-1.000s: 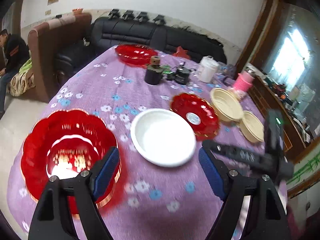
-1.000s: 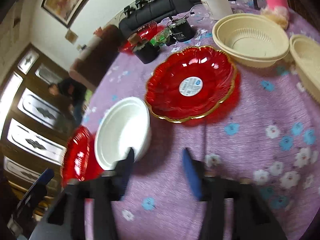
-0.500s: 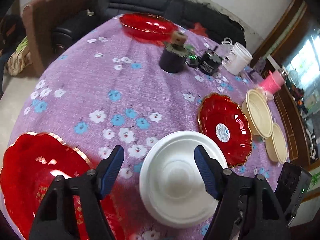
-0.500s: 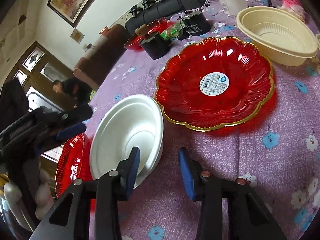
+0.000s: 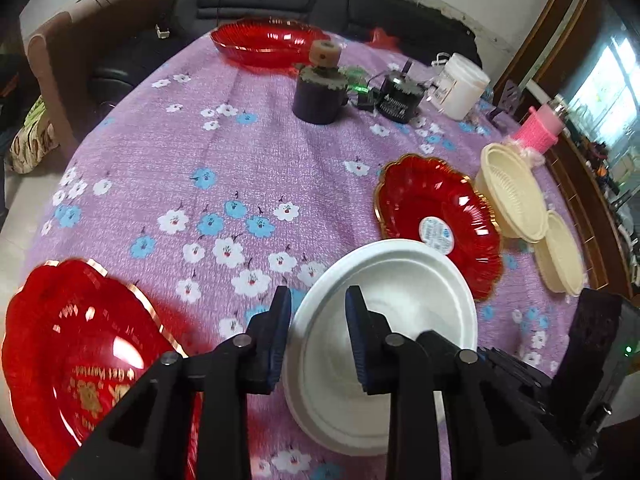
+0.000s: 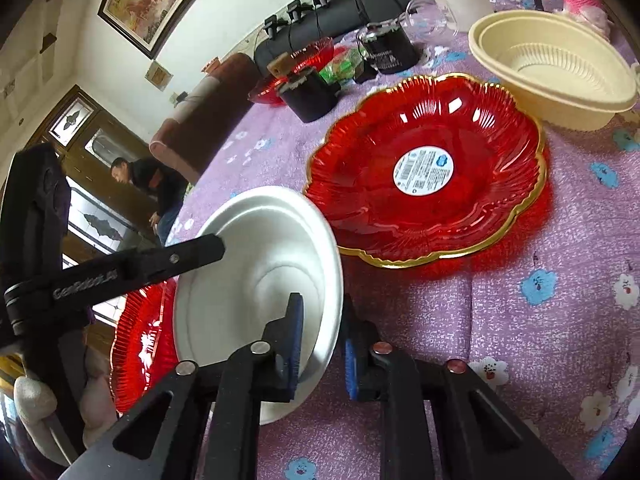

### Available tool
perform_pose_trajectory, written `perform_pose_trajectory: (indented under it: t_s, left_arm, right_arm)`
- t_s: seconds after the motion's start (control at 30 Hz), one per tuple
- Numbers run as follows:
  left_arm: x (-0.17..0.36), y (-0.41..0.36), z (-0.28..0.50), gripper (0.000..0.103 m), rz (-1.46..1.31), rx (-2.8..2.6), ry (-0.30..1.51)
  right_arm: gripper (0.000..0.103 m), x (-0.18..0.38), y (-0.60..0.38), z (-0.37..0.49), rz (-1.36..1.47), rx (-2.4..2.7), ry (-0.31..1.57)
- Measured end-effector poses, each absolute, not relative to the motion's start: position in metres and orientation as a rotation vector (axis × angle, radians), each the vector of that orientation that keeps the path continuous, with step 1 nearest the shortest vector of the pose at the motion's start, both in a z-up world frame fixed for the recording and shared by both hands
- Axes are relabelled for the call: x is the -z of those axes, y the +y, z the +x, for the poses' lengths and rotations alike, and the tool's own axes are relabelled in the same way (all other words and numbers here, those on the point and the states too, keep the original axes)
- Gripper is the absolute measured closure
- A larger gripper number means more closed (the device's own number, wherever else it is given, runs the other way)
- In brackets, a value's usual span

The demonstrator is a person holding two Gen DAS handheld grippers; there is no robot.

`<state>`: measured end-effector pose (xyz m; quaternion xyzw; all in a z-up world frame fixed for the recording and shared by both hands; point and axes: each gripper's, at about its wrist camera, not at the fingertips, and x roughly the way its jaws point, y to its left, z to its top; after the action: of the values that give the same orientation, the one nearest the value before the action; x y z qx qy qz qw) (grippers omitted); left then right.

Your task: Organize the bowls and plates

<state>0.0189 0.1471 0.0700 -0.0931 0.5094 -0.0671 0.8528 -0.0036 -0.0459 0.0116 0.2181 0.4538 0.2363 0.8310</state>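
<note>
— While the left camera looks on, where does the bowl [image 5: 404,292] lie from the left claw [image 5: 317,296]?
— Right under its tips. The jaws are closing with the bowl's left rim between them, one pad outside the wall and one inside. They look to be pinching it.
— What's around it?
— It sits on the cloth [image 5: 240,152] between two red plates. The gilt plate [image 5: 80,340] is off to the left and the sticker plate [image 5: 436,204] just past its far edge. The cream bowls [image 5: 516,200] lie beyond that, further right.
— And the right camera?
— The right claw [image 6: 321,300] is clamped on the rim nearest it, again one pad in and one out. Across the bowl, the left claw's finger reaches over the far rim.
— Which hand is nearer, then?
— Neither. They grip opposite sides, so the line between them runs straight across the bowl. I'd guess any lift must go up level, both together, or the thin rim may buckle. The cream bowls lie on the right claw's side.
</note>
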Motion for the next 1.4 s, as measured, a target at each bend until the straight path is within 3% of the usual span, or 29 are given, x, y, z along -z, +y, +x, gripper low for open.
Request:
perform_pose_trajectory:
  t_s: [0.5,0.8,1.07,1.23,1.4]
  left_arm:
    - [-0.138,0.247,-0.079,0.076,-0.339,0.081,0.867]
    - [-0.094,0.34,-0.099,0.076,-0.466,-0.06,0.917]
    - [-0.063,0.358,-0.089,0.075,-0.509,-0.066,0.957]
    - [-0.063,0.364,-0.093,0.051,-0.535,-0.059,0.924]
    - [-0.073,0.369,-0.101,0.048,-0.526,-0.074,0.877]
  right_arm:
    - [0.086,-0.099,0.041,-0.061,0.266,-0.616,0.855]
    - [0.086,-0.089,0.148,-0.068,0.087,-0.67,0.914]
    - [0.086,-0.055,0.177,-0.052,0.045,-0.634,1.005]
    - [0.085,-0.047,0.182,-0.047,-0.011,-0.584,0.981]
    - [0.075,-0.052,0.185,-0.052,-0.074,-0.548,0.892]
